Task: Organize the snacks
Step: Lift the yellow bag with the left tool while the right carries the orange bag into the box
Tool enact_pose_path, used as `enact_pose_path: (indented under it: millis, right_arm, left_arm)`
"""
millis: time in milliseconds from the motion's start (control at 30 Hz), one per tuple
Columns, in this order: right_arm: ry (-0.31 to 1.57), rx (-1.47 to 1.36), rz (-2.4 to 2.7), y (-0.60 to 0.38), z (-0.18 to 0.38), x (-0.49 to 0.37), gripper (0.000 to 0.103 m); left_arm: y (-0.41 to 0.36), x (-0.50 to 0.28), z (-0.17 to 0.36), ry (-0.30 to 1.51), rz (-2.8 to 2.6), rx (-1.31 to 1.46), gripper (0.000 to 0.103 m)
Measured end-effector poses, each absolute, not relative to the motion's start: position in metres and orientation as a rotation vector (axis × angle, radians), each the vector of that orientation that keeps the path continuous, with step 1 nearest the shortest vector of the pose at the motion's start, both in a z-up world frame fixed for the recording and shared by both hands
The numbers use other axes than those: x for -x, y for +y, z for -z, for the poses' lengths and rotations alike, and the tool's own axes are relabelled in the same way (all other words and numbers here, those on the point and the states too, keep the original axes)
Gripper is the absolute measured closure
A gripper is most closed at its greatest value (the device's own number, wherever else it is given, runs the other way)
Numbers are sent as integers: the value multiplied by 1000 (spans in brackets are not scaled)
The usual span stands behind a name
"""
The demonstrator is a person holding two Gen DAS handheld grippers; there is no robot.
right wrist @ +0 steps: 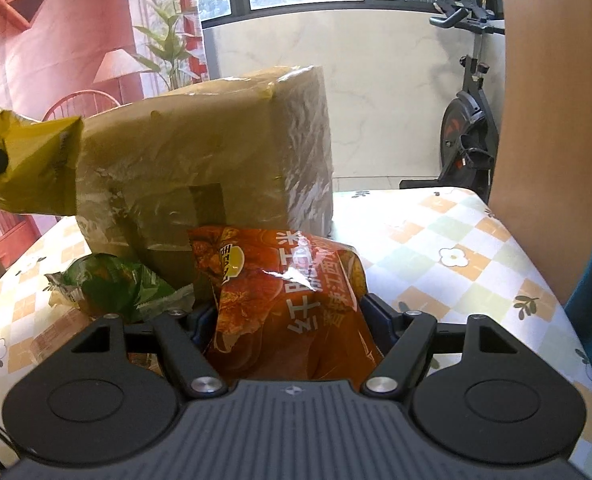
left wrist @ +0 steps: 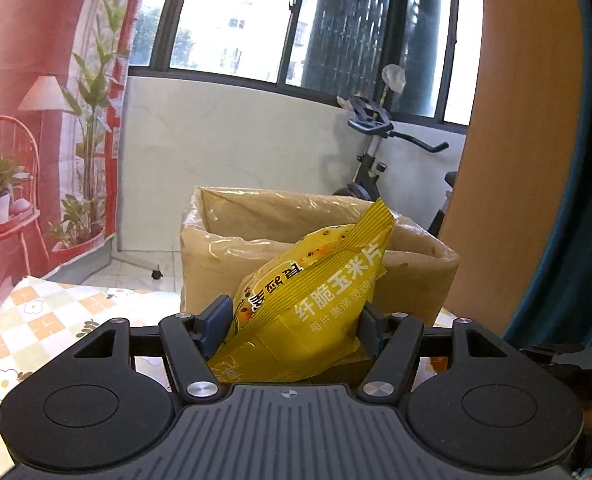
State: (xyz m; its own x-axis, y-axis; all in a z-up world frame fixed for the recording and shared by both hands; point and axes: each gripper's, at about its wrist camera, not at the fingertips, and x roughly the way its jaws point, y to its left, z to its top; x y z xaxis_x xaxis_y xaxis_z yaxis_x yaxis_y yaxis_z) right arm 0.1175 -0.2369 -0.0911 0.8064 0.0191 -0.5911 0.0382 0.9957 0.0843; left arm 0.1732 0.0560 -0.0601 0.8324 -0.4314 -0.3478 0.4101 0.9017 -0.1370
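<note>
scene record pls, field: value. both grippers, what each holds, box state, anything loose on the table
left gripper: shut on yellow snack bag, held up at the box's near wall
right gripper: shut on orange snack bag, low, just in front of the box
cardboard box: open top, wrapped in clear plastic, standing on the table
loose item: green snack packet on the table against the box base
table: checkered floral cloth
background: exercise bike, window

Daylight floods through blown-out windows [left wrist: 236, 20]; fisheye curvature bends the frame edges. Glare streaks the plastic-wrapped box [right wrist: 224, 148] and orange snack bag [right wrist: 288, 292], with the focus soft.
</note>
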Motion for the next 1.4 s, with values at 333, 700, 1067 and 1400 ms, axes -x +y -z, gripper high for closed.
enact_pose_path:
  millis: [333,700,1067,1400]
  right_arm:
    - [558,-121,76,-249,76,-102,29]
    - [333,-161,97,-255,21,-78,29]
    - [263,-164,-36,-230,-17,-126,29]
    - [268,-89,-162,-201,-27,-202,29]
  left_arm:
    - [62,-166,44,323,416,98,35]
    - [67,-164,25,279,382,142,35]
    - [55,-182,9,189,390,151,35]
    - [33,-244,11,271,435,170,35]
